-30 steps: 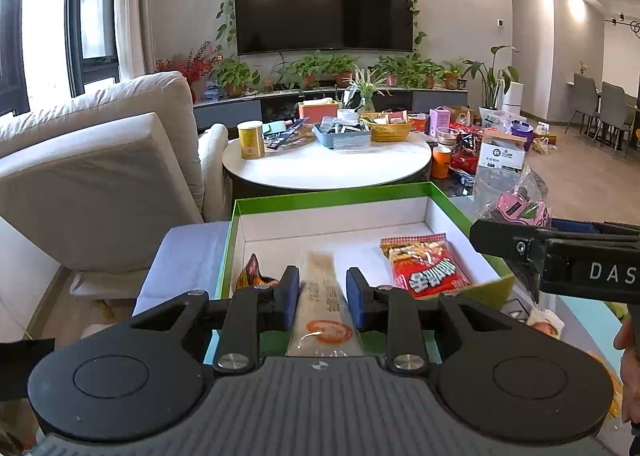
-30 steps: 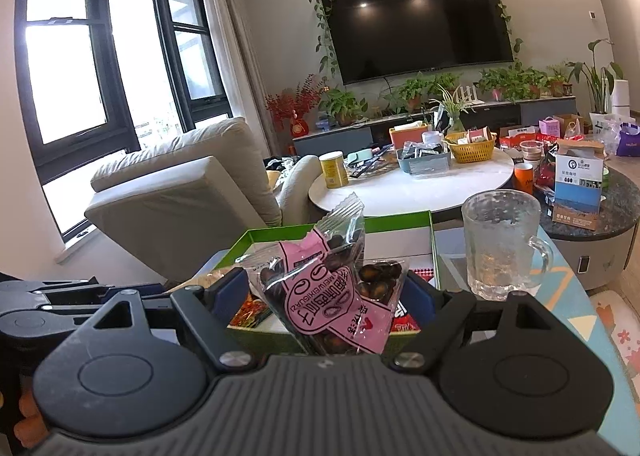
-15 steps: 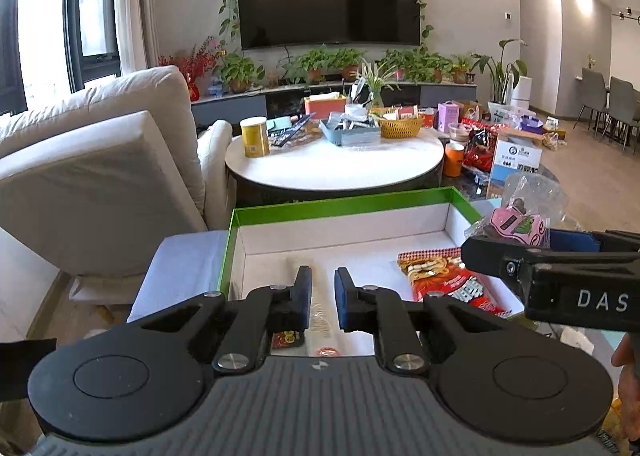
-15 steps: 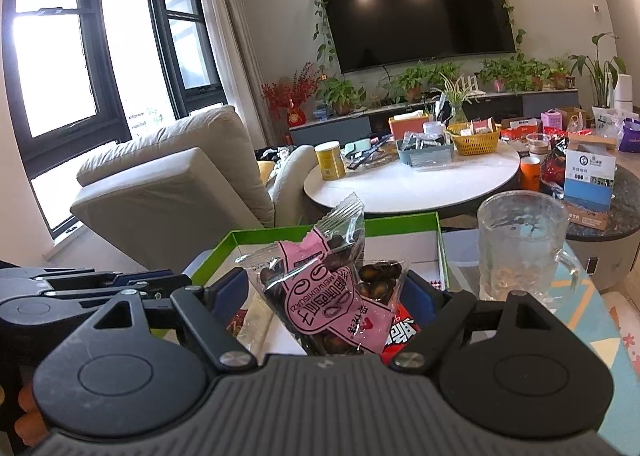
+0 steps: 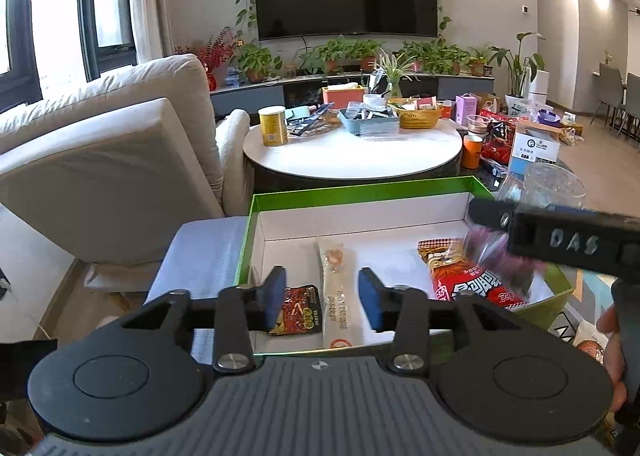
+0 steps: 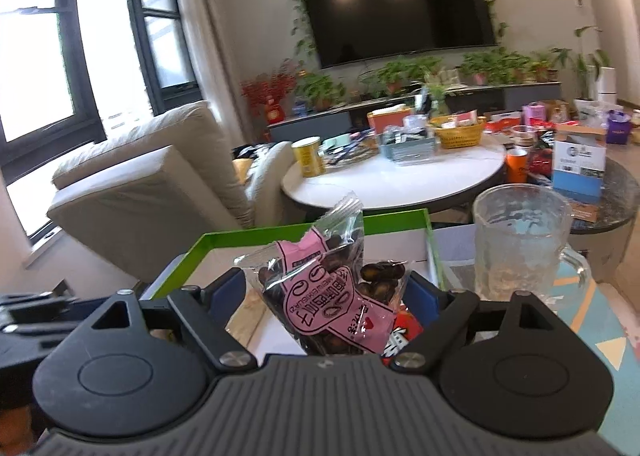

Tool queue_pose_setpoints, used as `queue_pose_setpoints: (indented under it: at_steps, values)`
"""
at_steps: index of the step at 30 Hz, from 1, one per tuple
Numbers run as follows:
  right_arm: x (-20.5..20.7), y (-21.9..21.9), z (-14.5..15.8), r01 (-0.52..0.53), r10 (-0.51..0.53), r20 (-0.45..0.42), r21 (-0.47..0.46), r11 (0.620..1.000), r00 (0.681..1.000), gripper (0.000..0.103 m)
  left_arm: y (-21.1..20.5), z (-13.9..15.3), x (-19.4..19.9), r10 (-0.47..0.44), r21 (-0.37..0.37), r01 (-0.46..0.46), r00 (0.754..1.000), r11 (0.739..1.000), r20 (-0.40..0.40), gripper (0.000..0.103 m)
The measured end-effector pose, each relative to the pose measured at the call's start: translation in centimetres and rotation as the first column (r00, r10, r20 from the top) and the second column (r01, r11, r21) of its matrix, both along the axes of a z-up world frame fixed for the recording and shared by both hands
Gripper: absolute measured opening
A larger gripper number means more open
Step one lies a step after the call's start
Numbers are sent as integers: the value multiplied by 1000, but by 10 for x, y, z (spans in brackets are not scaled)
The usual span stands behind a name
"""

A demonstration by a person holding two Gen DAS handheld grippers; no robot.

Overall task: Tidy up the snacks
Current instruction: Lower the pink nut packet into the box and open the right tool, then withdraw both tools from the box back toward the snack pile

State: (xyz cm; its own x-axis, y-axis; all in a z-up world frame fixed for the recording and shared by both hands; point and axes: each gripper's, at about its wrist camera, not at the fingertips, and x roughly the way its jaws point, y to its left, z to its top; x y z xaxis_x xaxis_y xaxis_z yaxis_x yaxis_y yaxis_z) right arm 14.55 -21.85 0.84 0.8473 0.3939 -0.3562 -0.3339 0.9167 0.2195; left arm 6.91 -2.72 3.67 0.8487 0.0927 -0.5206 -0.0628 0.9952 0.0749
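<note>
A green-rimmed white box (image 5: 360, 186) holds a long beige snack stick (image 5: 336, 288), a small dark red packet (image 5: 298, 310) and a red snack bag (image 5: 468, 282). My left gripper (image 5: 322, 302) is open and empty above the box's near edge, over the beige stick. My right gripper (image 6: 328, 296) is shut on a clear bag of dark seeds with a pink label (image 6: 328, 292) and holds it over the box (image 6: 248, 240). In the left wrist view the right gripper (image 5: 560, 240) reaches in over the box's right side, with the bag blurred under it.
A glass mug (image 6: 520, 240) stands just right of the box. A beige sofa (image 5: 100, 156) is to the left. A round white table (image 5: 352, 148) with a yellow can, baskets and boxes stands behind the box. More snack packets lie at the lower right (image 5: 588, 344).
My left gripper has let go of the beige stick, which now lies in the box, and has opened wide. My right gripper has moved left and down over the box with the seed bag.
</note>
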Motion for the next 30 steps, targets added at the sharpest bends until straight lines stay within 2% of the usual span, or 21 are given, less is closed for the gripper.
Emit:
queue_pose_setpoints:
  at_steps: [4,10,18,30]
  values:
    - [-14,-7,4,58,-60,78,22,998,995,61,-2,0,-3,18,29,-18,1000,999,-1,45]
    - [-20,-13,8,35,-36,45,24,999,998,61,-5,3,-10,42,53,-43,999,998,1,48]
    - [-36,-16,10,23,-22,51,-2,1000,998,61,-9,11,-25,61,86,-63,998,994,28,54]
    - [-60,-42,7,53,-52,58,-11,999,997,61,-17,17,-48,52,79,-55,998,995,41,57]
